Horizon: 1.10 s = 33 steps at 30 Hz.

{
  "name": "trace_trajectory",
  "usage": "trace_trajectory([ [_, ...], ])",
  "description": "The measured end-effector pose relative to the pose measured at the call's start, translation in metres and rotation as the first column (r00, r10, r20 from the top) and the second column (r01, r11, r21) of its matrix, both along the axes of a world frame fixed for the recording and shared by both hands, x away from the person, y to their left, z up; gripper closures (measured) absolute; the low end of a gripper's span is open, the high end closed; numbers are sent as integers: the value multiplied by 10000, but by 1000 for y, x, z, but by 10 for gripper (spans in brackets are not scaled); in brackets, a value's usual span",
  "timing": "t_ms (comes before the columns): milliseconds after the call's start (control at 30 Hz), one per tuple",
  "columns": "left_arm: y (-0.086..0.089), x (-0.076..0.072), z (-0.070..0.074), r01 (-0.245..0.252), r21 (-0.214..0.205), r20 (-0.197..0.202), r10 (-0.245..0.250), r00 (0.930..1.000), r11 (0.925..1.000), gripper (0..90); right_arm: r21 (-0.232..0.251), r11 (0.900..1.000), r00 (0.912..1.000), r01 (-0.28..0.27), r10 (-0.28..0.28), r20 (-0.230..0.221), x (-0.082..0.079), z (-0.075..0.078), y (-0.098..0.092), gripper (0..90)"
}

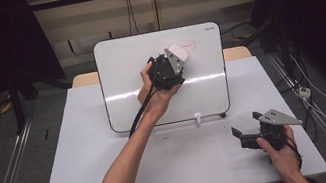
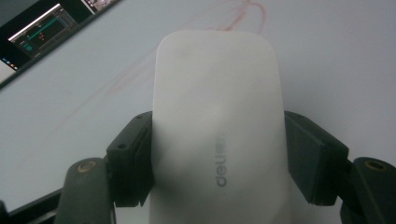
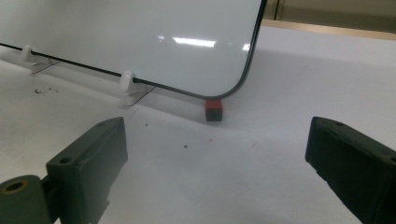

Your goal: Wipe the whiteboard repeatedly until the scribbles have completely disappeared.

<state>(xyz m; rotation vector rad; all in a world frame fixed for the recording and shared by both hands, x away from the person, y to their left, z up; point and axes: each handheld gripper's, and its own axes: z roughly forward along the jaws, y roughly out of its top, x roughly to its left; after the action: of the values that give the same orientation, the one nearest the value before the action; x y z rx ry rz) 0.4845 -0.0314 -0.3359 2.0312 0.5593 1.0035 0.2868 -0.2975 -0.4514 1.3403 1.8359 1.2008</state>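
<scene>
A white whiteboard [image 1: 118, 79] leans upright on the table, with faint red marker lines [image 1: 191, 44] near its top right. My left gripper [image 1: 173, 61] is raised against the board just below and left of those lines, shut on a white eraser [image 1: 176, 51]. In the left gripper view the eraser [image 2: 217, 93] is squeezed between both black pads [image 2: 133, 154] and lies against the board, with the red lines [image 2: 243, 11] just ahead of it. My right gripper [image 1: 246, 123] rests low over the table at the near right, open, with nothing between its jaws [image 3: 217, 154].
The board [image 3: 140, 32] stands in white clip feet [image 3: 127, 81]. A small red and black block [image 3: 214, 109] sits under its lower right corner. The white table [image 1: 116, 181] stretches in front of the board, with dark floor, rails and cables on both sides.
</scene>
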Motion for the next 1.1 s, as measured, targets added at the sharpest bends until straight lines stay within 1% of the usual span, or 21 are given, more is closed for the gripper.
trace_trajectory([
  [100,12,7,7,-239,-302,-53,237,9997,9993,311,-6,10000,10000,-15,15,7,0,0,0,56],
  [167,21,11,11,-397,-409,-80,394,9992,9984,310,-1,10000,10000,-5,5,11,0,0,0,55],
  [267,35,15,15,-634,-697,-117,628,9980,9955,310,4,10000,10000,43,-43,-2,0,-1,-1,55],
  [300,39,16,16,-667,-694,-142,659,9977,9954,310,15,10000,10000,39,-39,0,0,-1,-1,56],
  [400,48,18,17,-830,-824,-185,817,9965,9931,310,-3,10000,10000,49,-49,-8,0,-1,-1,55],
  [567,62,17,15,-1050,-1016,-146,1040,9945,9893,310,-8,10000,10000,33,-33,3,0,0,0,55],
  [667,72,17,13,-1254,-1241,-184,1240,9921,9843,310,-11,10000,10000,64,-64,10,-1,0,-1,55],
  [733,80,16,13,-1370,-1265,-268,1347,9905,9824,310,-15,10000,10000,65,-65,15,-1,0,-1,55],
  [767,82,16,12,-1437,-1321,-240,1418,9896,9808,310,-18,10000,10000,69,-69,8,-1,-1,-1,55],
  [833,85,15,12,-1434,-1467,-296,1405,9896,9787,310,-37,10000,10000,61,-61,-12,0,-1,-1,56],
  [900,83,15,13,-1485,-1354,-309,1457,9889,9796,310,-61,10000,10000,57,-57,1,0,0,0,56],
  [933,80,15,12,-1534,-1295,-240,1516,9882,9796,310,-73,10000,10000,59,-59,2,0,0,0,56],
  [1033,77,17,12,-1755,-1523,-298,1729,9845,9726,310,-72,10000,10000,33,-33,27,0,0,2,56],
  [1100,74,17,12,-1853,-1578,-271,1834,9827,9699,310,-90,10000,10000,35,-35,30,0,0,2,56],
])
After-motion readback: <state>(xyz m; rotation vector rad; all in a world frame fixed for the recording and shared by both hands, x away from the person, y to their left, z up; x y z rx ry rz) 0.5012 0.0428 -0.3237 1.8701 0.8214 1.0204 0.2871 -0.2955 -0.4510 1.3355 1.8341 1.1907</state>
